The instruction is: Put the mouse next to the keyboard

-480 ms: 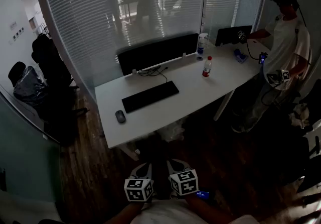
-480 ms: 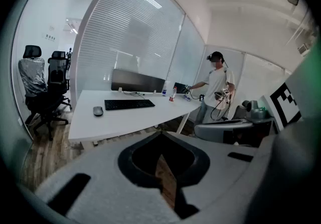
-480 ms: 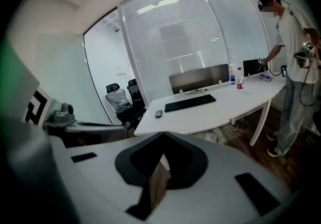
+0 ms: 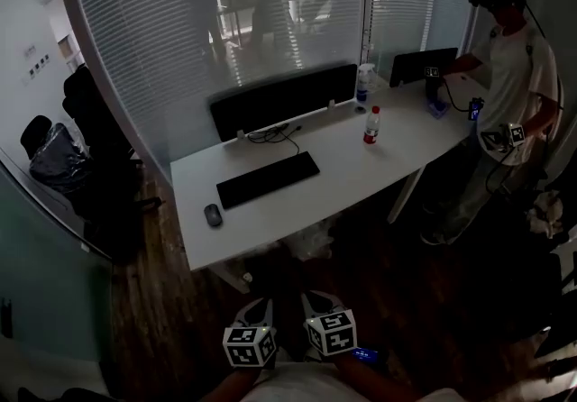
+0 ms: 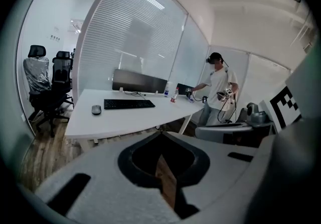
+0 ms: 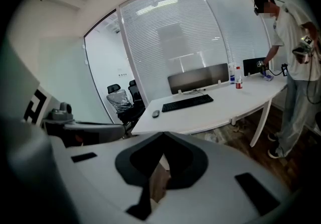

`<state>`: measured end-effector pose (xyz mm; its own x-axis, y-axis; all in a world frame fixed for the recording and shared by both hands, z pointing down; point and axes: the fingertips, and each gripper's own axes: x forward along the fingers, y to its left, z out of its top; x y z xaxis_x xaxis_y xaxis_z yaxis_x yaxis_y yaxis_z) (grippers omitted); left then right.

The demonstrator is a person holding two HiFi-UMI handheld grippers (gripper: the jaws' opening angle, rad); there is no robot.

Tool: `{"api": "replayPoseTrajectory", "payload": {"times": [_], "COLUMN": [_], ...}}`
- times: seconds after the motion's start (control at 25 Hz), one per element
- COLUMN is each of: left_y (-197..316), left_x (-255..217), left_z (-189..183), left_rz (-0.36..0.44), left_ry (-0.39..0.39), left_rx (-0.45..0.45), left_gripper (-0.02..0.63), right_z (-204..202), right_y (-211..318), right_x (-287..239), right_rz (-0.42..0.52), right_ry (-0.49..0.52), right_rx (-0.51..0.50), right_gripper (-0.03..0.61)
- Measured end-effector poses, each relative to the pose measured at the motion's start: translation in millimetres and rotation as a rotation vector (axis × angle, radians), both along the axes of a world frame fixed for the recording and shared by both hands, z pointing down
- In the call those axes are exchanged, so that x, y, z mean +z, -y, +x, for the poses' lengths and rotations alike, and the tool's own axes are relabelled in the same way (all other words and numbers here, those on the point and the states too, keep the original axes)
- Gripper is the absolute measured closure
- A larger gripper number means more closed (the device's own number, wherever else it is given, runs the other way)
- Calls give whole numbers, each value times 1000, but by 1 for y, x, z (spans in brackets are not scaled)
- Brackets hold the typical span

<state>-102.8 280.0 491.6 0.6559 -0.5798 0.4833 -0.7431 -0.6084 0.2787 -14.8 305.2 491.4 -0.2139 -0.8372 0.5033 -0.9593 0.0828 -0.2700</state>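
A small dark mouse [image 4: 213, 214] lies on the white desk [image 4: 343, 179], to the left of a black keyboard [image 4: 268, 179] and a short gap away from it. Both show again in the left gripper view as mouse [image 5: 96, 109] and keyboard [image 5: 129, 103], and in the right gripper view as mouse [image 6: 155, 113] and keyboard [image 6: 187, 102]. My left gripper [image 4: 256, 309] and right gripper [image 4: 315, 302] hang side by side over the wooden floor, well short of the desk's near edge. Each has its jaws together with nothing between them.
A dark monitor [image 4: 284, 95] with cables stands behind the keyboard. A red-capped bottle [image 4: 370, 123] and a spray bottle [image 4: 363, 80] stand further right. Another person [image 4: 509, 76] with grippers works at the desk's right end. Office chairs [image 4: 90, 121] stand left, a blinds-covered glass wall behind.
The head view has shifted slightly; the desk sits a touch lower in the picture. Both grippers stay low in front of me, still shut. The other person has shifted a little.
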Motion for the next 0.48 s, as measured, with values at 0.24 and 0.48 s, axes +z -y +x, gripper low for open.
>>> {"api": "replayPoseTrajectory", "payload": {"times": [0.24,0.48], "left_y": [12,52], "left_x": [4,19], "left_z": [9,13], "left_rz": [-8,-25], "left_ry": [6,2], "left_rx": [-10,-21], "left_gripper": [608,608], "right_z": [8,13], "right_y": [14,52], "right_x": [5,17], "right_rz": [-7,-23], "right_ry": [1,0], "right_rx": [-16,-20], "right_gripper": [575,575]}}
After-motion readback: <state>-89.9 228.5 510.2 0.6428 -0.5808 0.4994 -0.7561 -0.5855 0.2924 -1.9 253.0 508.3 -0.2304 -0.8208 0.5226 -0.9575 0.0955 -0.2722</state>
